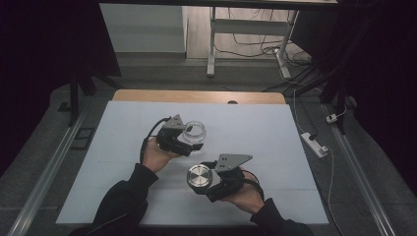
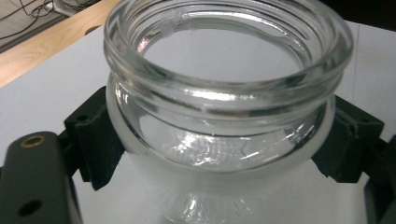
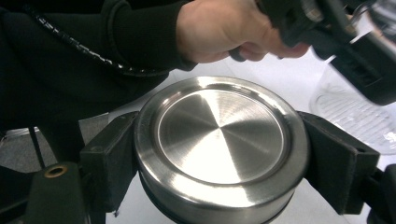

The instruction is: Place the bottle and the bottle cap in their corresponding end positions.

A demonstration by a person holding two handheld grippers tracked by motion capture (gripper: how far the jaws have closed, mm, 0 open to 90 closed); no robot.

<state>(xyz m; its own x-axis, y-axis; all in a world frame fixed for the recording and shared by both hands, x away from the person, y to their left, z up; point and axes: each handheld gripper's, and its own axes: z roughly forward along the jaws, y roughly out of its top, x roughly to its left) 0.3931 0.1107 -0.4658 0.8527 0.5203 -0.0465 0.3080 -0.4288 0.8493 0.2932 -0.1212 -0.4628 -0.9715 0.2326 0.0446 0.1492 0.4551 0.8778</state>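
We see the left gripper [image 1: 189, 143] clamped on a clear glass jar [image 1: 194, 132] — in the left gripper view its two black jaws press against the jar [image 2: 224, 107] just under the thick rim, one on each side, with the open mouth facing the camera. In the high view the jar sits a little left of the middle of the white table cover [image 1: 255, 128], tipped in the person's left hand [image 1: 156, 153].

The right gripper [image 1: 204, 183] is closed around a round brushed-metal lid [image 1: 198, 176]. In the right gripper view the jaws hug the lid [image 3: 219, 140] at its left and right edges, its flat shiny top turned toward us. The lid lies nearer than the jar and slightly to its right, the two close together but apart. The right hand [image 1: 246, 194] holds its tool near the front edge of the cover — a dark sleeve [image 1: 123, 196] reaches in from the near left.
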